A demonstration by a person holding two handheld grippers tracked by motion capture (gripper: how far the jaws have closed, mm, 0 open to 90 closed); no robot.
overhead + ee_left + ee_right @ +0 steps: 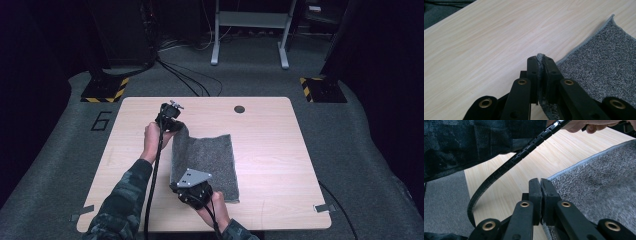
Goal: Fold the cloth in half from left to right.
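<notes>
Grey carpet piece (205,162) on a wooden table (270,150); left gripper (541,58) pinches its lifted far-left corner, right gripper (540,181) clamps its near-left corner.

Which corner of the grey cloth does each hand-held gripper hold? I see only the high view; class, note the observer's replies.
Observer: The left hand-held gripper is shut on the grey cloth's bound edge; the left gripper view shows the hem squeezed between its jaws.
Operator: And the right one, under its grey plate?
Observer: The right hand-held gripper is shut too, with cloth fringe poking out below the jaws in the right gripper view.
Operator: Is the cloth flat near the left one?
Observer: No, the pinched edge is raised off the table.
</notes>
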